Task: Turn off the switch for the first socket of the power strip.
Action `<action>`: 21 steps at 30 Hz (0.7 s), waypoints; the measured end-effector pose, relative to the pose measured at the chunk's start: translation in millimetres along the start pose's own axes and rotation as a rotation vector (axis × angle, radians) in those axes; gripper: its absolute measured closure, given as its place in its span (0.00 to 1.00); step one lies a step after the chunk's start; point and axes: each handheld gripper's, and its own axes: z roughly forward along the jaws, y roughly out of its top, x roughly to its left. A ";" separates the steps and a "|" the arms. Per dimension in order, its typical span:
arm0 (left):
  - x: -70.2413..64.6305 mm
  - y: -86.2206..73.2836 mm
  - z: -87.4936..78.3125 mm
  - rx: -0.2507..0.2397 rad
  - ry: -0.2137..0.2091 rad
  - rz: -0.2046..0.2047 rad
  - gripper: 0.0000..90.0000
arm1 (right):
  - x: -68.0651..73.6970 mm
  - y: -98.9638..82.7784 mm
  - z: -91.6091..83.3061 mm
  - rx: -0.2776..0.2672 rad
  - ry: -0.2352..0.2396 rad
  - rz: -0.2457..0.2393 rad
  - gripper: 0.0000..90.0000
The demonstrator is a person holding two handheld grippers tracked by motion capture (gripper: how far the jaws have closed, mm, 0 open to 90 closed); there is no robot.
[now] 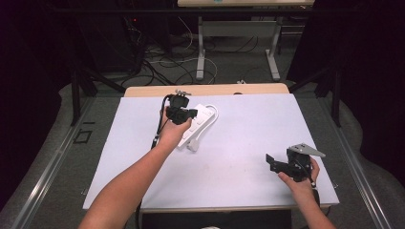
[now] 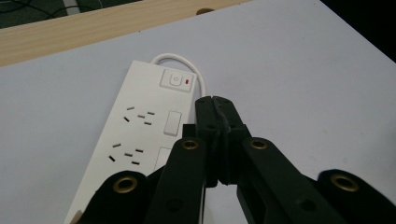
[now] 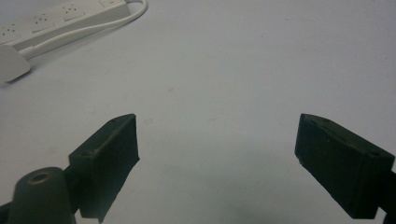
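left claw (image 2: 215, 105), clamped shut on nothing above the power strip (image 2: 140, 126), could miss the switch (image 2: 176, 80) and shove the strip sideways.

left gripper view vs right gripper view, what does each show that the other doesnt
Left gripper view alone: the power strip's switch with its red light, the socket holes, the wooden table edge beyond the white mat, and the left gripper with its jaws closed together, nothing between them, over the strip's near side.

Right gripper view alone: the right gripper with jaws apart over bare mat, and a white plug at the picture's left edge.

Both: the white power strip, its white cord and the white mat.
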 end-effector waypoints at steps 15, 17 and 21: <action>-1.6 10.8 15.1 0.008 0.026 -0.001 1.00 | 0.0 0.4 -1.6 -0.010 -0.005 0.000 0.14; -2.4 12.1 16.7 0.008 0.028 -0.002 1.00 | 0.6 0.2 -1.2 -0.010 -0.006 0.004 0.14; -2.5 15.3 19.8 0.012 0.037 0.001 1.00 | 0.8 0.3 -0.9 -0.006 0.002 -0.003 0.14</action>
